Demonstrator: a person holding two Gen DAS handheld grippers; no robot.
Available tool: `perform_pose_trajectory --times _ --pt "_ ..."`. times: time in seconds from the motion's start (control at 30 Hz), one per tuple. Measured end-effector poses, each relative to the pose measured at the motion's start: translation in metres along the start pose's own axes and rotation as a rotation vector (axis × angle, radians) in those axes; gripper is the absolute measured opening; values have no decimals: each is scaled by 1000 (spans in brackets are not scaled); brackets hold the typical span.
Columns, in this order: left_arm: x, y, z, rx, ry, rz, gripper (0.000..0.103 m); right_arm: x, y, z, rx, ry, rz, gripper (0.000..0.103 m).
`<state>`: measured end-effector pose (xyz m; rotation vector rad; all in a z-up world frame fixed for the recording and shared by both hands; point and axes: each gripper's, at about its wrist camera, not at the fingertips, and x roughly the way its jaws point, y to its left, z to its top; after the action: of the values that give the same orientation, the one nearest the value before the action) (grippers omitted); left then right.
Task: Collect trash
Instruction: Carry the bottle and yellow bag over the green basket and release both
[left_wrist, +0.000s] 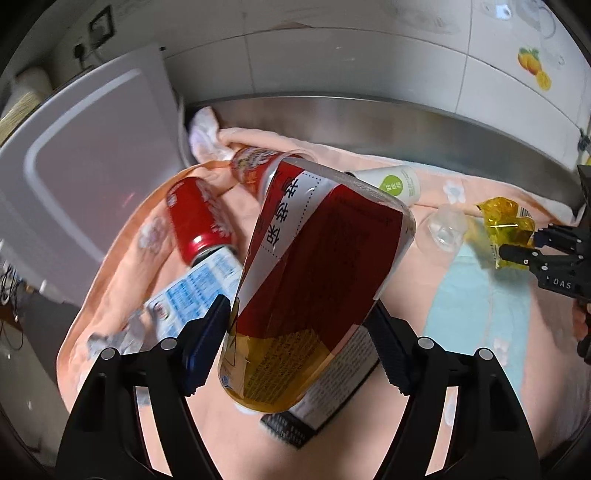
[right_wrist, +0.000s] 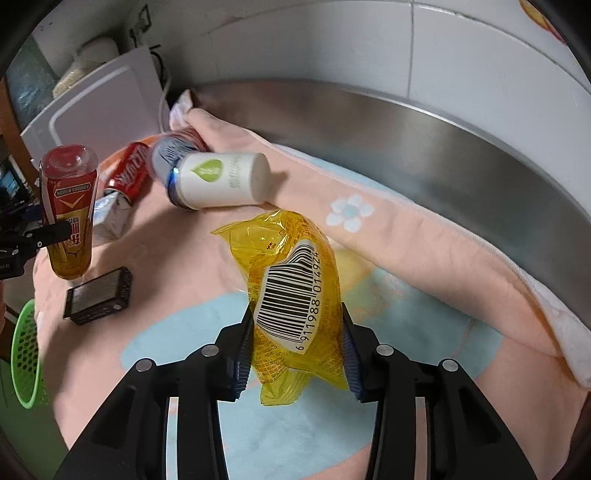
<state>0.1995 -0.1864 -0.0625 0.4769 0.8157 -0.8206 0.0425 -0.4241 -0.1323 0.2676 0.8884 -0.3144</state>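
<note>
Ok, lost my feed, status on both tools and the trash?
Left tool shut on red-gold bottle. Right tool shut on yellow wrapper. Green basket far left, path open.

Counts: 2 red drink cans lying on the peach towel – one, two; 1 red-and-gold plastic bottle; 1 white cylindrical bottle with green leaf logo; 1 crumpled yellow plastic wrapper; 1 flat black box; 1 blue-and-white carton; 1 green perforated basket; 2 grippers – left, right

Glossy yellow plastic wrapper, soft matt pink cloth.
</note>
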Motion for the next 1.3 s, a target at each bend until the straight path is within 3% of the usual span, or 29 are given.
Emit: perform_pose_trajectory --times 0.27,0.5,0.9,1.13,1.3 --pt "-39 23 -17 -89 -23 40 73 -21 38 5 -76 -35 92 40" --pt "-79 46 -49 -177 -34 112 73 -27 96 6 -180 -38 214 40" --pt "-151 107 -149 -421 -8 323 73 -35 219 -9 -377 -20 438 40" --pt "-156 141 -211 -556 68 406 73 -38 281 -24 -467 2 532 40" --pt "-149 162 -249 -654 116 412 73 -39 314 -33 -514 16 568 40"
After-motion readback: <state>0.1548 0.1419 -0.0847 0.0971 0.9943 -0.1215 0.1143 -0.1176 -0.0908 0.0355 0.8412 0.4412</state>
